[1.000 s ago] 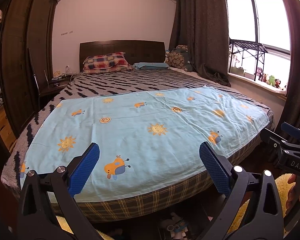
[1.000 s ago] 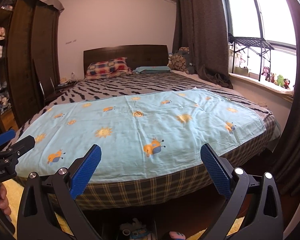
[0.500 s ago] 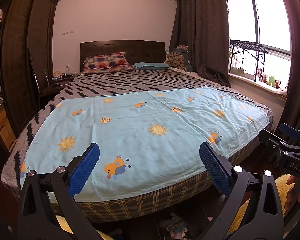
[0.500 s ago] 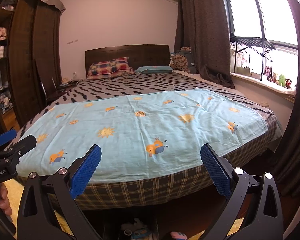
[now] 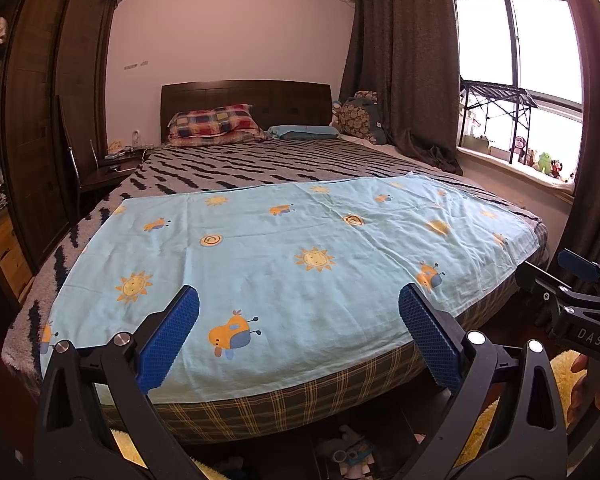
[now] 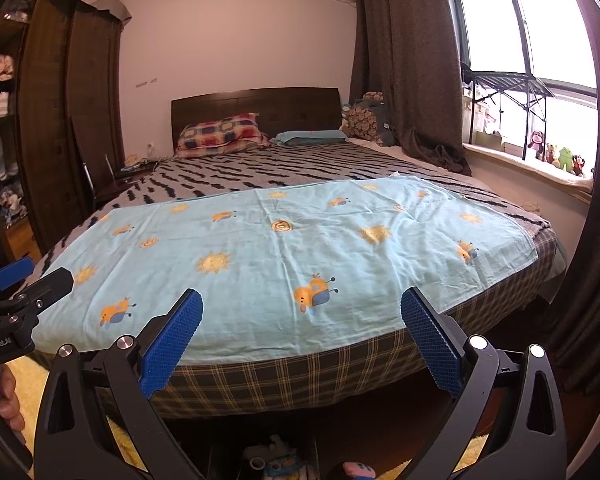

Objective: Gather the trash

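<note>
My left gripper point(image 5: 298, 332) is open and empty, held in front of the foot of a bed. My right gripper point(image 6: 302, 336) is also open and empty, beside it to the right. A light blue sheet with suns and cartoon animals point(image 5: 292, 264) lies flat over the bed's near half point(image 6: 300, 240). No trash shows on the bed. Small mixed items lie on the floor under the bed's foot point(image 5: 352, 456), also in the right wrist view point(image 6: 276, 460); I cannot tell what they are.
A zebra-striped blanket point(image 5: 260, 164), a plaid pillow point(image 5: 216, 122) and a dark headboard lie beyond. A dark wardrobe point(image 5: 52, 120) and a chair stand left. Brown curtains point(image 5: 404, 60) and a windowsill with toys point(image 6: 556, 158) are right. A yellow rug point(image 5: 560, 364) covers the floor.
Both views have shifted very slightly; the grippers stay open and empty and nothing on the bed has moved.
</note>
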A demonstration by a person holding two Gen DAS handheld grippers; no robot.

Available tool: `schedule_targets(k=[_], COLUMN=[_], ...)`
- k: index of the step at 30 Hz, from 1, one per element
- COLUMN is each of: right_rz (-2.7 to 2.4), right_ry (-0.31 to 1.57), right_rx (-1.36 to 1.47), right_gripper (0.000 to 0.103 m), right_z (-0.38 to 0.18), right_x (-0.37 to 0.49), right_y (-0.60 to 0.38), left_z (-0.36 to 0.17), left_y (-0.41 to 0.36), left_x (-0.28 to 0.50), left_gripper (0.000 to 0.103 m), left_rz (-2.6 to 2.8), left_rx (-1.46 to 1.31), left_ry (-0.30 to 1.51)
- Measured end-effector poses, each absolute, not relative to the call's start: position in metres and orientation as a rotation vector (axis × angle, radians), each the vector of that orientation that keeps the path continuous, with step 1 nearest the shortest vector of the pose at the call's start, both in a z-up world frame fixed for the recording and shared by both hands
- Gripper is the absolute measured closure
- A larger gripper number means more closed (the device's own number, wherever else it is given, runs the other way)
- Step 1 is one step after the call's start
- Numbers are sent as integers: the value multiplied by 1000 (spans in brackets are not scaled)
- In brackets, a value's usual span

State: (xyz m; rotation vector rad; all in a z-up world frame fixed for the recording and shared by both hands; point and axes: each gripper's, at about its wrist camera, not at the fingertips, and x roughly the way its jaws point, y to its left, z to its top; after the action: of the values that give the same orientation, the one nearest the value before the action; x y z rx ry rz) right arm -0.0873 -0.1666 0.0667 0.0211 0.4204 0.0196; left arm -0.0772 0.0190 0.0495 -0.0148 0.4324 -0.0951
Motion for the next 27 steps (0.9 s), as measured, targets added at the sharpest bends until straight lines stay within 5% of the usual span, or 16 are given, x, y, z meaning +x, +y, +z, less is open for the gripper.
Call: schedule_targets(k=[27], right_rz=[5], right_ry=[418], right_rx=[35], right_gripper=[3], right_z=[66], right_x=[-88], right_y=[-169], left_z=[52], left_y=[20], left_x=[-82], left_gripper=[8], left_rz=[-93], left_rx=[-21], left_ry=[417])
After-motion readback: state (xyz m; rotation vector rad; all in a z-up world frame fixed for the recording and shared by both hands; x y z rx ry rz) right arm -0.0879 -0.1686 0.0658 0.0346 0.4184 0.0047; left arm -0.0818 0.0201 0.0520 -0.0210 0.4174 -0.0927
